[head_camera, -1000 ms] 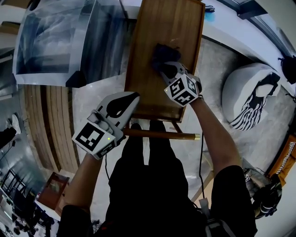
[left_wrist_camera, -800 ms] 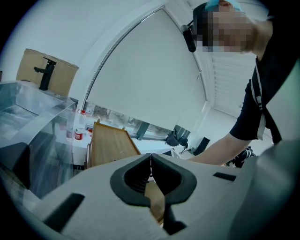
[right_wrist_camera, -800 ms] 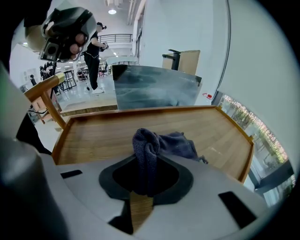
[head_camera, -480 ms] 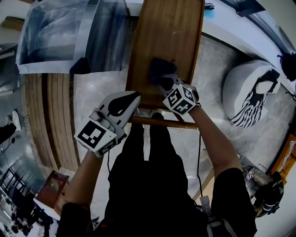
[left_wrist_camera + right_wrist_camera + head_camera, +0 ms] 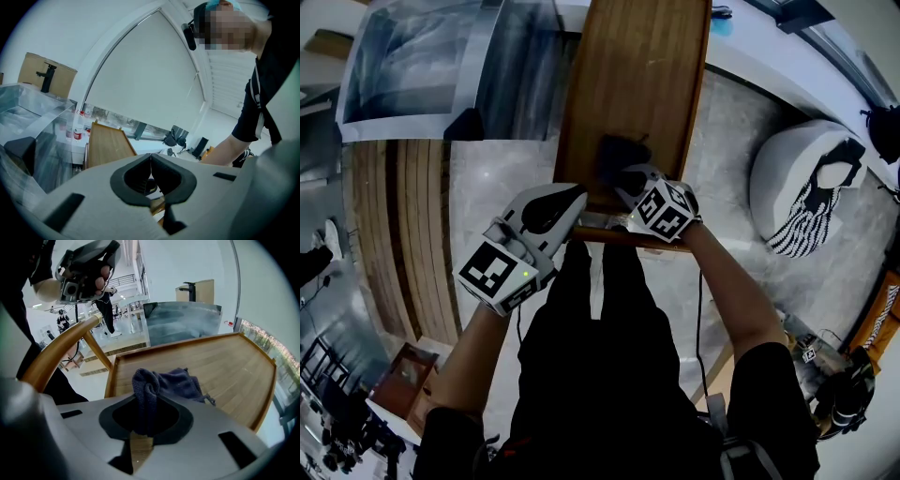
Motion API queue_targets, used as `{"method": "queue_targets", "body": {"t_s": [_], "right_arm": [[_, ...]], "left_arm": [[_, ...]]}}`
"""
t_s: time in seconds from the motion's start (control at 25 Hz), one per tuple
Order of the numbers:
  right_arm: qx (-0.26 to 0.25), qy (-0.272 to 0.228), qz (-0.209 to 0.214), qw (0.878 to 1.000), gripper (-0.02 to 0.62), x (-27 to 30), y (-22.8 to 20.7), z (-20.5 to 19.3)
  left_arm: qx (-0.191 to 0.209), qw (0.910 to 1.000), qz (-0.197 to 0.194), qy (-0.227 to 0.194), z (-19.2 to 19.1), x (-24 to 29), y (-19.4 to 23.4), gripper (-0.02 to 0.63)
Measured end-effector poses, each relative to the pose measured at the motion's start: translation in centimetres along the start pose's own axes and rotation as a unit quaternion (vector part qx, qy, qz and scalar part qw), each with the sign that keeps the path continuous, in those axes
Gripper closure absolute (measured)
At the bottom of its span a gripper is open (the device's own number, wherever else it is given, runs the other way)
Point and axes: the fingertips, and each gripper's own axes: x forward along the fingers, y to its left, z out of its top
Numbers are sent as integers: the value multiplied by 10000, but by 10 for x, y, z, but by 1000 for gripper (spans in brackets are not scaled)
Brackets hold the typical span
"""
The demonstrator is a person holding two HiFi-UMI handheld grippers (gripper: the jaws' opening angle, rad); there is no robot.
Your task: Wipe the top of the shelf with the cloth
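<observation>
The wooden shelf top [image 5: 647,66] runs away from me, with raised edges, and shows again as the shelf top [image 5: 225,366] in the right gripper view. A dark blue cloth [image 5: 617,155] lies near its front end. My right gripper [image 5: 630,178] is shut on the cloth [image 5: 161,385], a fold of it standing bunched between the jaws while the rest spreads on the wood. My left gripper [image 5: 553,208] hangs off the shelf's front left corner, raised and shut with nothing held; in its own view the left gripper [image 5: 150,174] has its jaws together.
A round wooden rail [image 5: 633,238] crosses at the shelf's front. A glass-topped cabinet [image 5: 450,66] stands to the left, and a white beanbag [image 5: 811,183] with a striped cloth lies on the floor to the right. My legs stand just below the rail.
The right gripper has dragged the cloth toward me along the shelf, down to its front end. The left gripper has barely shifted.
</observation>
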Motion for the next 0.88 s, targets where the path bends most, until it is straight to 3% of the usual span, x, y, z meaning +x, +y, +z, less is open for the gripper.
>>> {"method": "queue_targets", "body": {"t_s": [0.2, 0.48, 0.64, 0.88], "right_arm": [[114, 22, 342, 9993, 537, -1, 12, -2], [846, -164, 1373, 9868, 537, -12, 34, 5], [1038, -621, 1248, 9848, 537, -37, 15, 25], [1223, -1207, 579, 9834, 537, -84, -56, 49]], "left_arm": [[-15, 10000, -37, 23, -1, 2, -6, 584], [37, 9999, -138, 22, 4, 8, -11, 584], [71, 9998, -156, -25, 17, 14, -10, 584], [168, 9998, -72, -9, 40, 32, 7, 584]]}}
